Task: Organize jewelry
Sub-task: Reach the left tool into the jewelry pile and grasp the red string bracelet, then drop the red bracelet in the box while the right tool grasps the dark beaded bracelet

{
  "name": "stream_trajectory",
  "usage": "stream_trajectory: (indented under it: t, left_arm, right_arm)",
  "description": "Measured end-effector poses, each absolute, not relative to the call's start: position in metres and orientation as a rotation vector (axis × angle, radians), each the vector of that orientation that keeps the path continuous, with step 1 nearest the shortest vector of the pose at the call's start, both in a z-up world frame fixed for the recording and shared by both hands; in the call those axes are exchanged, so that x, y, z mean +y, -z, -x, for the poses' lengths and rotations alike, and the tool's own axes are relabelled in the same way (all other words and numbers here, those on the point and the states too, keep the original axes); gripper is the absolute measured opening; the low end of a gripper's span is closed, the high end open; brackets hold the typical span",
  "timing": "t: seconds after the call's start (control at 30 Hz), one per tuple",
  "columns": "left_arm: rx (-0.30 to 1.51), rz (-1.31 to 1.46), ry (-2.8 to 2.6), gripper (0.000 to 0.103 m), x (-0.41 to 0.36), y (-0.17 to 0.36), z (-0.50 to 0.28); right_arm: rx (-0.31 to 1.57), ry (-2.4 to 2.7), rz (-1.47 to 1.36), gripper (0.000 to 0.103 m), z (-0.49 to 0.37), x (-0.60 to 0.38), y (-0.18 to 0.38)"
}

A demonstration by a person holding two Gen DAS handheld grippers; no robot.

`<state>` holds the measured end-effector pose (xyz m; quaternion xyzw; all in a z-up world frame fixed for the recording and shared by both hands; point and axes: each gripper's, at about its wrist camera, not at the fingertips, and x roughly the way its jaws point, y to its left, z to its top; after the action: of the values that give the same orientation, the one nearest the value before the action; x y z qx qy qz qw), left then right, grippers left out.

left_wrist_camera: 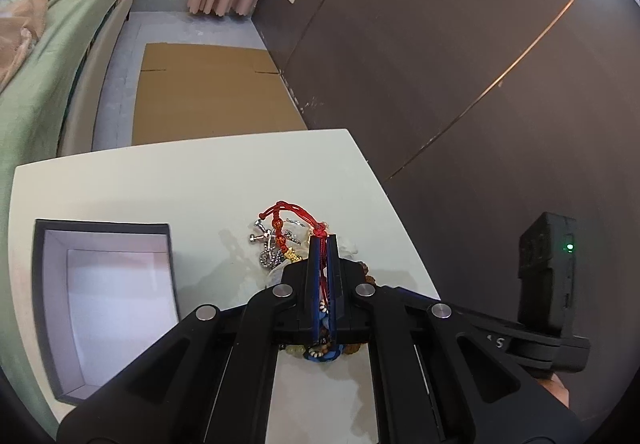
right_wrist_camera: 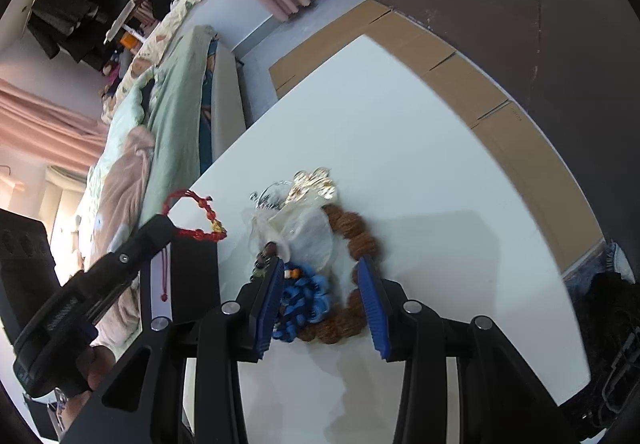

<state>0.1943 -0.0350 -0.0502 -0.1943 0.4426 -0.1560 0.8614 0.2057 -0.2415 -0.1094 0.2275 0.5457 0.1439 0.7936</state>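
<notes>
My left gripper [left_wrist_camera: 323,240] is shut on a red cord bracelet [left_wrist_camera: 298,218] with red beads and a gold charm, held above the jewelry pile [left_wrist_camera: 280,248] on the white table [left_wrist_camera: 160,180]. The bracelet also shows in the right wrist view [right_wrist_camera: 198,220], hanging from the left gripper's tip [right_wrist_camera: 158,224]. My right gripper [right_wrist_camera: 322,272] is open above the pile: a brown bead bracelet [right_wrist_camera: 358,232], a blue bead piece [right_wrist_camera: 304,300], a white pouch [right_wrist_camera: 296,232], a gold flower piece [right_wrist_camera: 316,182]. An open dark box [left_wrist_camera: 104,308] with a white inside stands at the table's left.
Cardboard sheets [left_wrist_camera: 208,92] lie on the floor beyond the table. A bed with green cover [left_wrist_camera: 48,56] runs along the left. A dark wall panel [left_wrist_camera: 460,64] is at the right. The table's far edge [right_wrist_camera: 480,116] is near the cardboard.
</notes>
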Motion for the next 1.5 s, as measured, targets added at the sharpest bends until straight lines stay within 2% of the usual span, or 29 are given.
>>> stream_trajectory:
  t: [0.1, 0.23, 0.4, 0.53, 0.73, 1.2, 1.23, 1.27, 1.33, 1.5]
  left_arm:
    - [0.919, 0.407, 0.325, 0.004, -0.03, 0.047, -0.19]
    - [0.911, 0.413, 0.319, 0.004, -0.023, 0.047, -0.188]
    - [0.904, 0.422, 0.317, 0.004, -0.013, 0.045, -0.183]
    - [0.897, 0.427, 0.313, 0.004, -0.006, 0.043, -0.177]
    - [0.876, 0.441, 0.3, 0.004, 0.007, 0.035, -0.164]
    - [0.848, 0.466, 0.218, 0.004, 0.056, 0.029, -0.132]
    - [0.845, 0.472, 0.207, 0.009, 0.059, 0.03, -0.131]
    - [0.849, 0.484, 0.197, 0.037, 0.063, 0.031, -0.13]
    - [0.836, 0.496, 0.141, 0.077, 0.072, 0.032, -0.125]
    - [0.789, 0.495, 0.078, 0.077, 0.09, 0.021, -0.113]
  right_arm:
    - [1.178, -0.367, -0.518, 0.038, -0.204, -0.23, 0.109]
    - [1.21, -0.416, -0.533, 0.029, -0.203, -0.217, 0.116]
    - [1.238, -0.386, -0.504, 0.025, -0.208, -0.203, 0.127]
    - [1.257, -0.37, -0.491, 0.009, -0.213, -0.198, 0.133]
    - [1.197, -0.407, -0.531, 0.007, -0.204, -0.199, 0.123]
    - [1.003, -0.532, -0.491, 0.007, -0.18, -0.179, 0.057]
    - [0.993, -0.544, -0.491, 0.007, -0.178, -0.176, 0.054]
    - [0.987, -0.556, -0.489, 0.007, -0.177, -0.172, 0.051]
    - [0.977, -0.592, -0.486, 0.007, -0.175, -0.163, 0.047]
    - [0.975, -0.65, -0.434, 0.007, -0.175, -0.136, 0.038]
